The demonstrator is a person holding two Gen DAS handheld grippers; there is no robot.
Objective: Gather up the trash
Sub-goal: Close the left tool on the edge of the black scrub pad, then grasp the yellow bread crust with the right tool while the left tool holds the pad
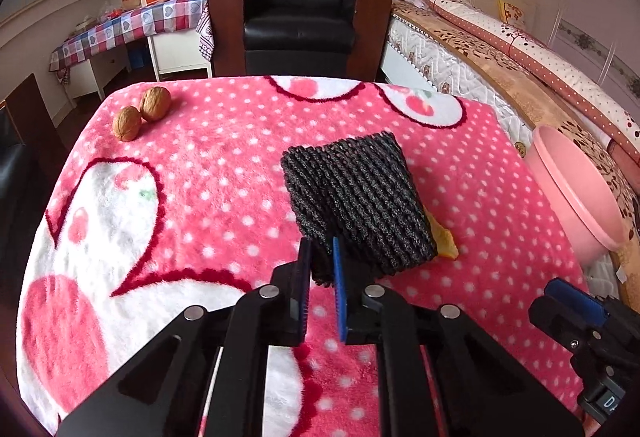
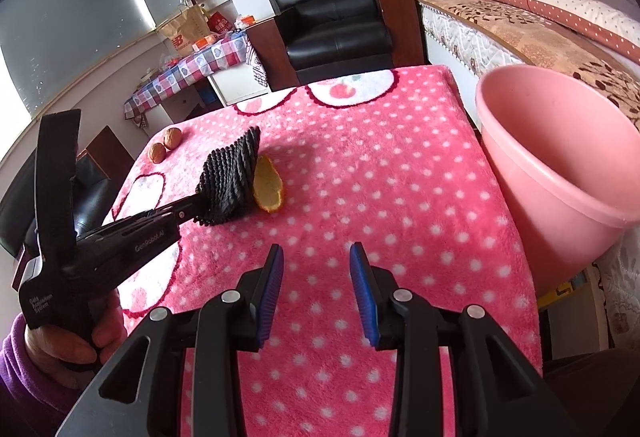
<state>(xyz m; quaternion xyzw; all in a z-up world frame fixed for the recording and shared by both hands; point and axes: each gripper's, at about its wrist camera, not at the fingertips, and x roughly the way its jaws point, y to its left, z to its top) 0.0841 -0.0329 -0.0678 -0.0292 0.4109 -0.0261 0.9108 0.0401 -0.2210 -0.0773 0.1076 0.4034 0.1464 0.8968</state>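
- Right now the step in hand is the pick-up of the first piece of trash: the left gripper has its jaws closed on the near corner of the black foam net, which is tilted up off the pink blanket that covers the counter.
- From the right wrist view, the net stands on edge, pinched at its lower end, with its far end in the air.
- Just beside the net, and partly hidden behind it in the left view, lies a piece of orange peel on the blanket; it looks like the next bit of trash to collect.
- Two walnuts sit together near the far left corner, well apart from the net; whether they count as trash I cannot tell.
- The right gripper hovers over bare blanket with its jaws apart and nothing between them.
- A pink bin stands off the right edge of the counter, its mouth open toward the blanket, and it appears empty as far as can be seen.
- My judgement: the next move calls for lifting the net clear, carrying it across to the right over the bin's rim, and only then letting go.
- The hold is on a corner of soft mesh, so a slow, steady carry seems wise; the peel should be left undisturbed on the way.
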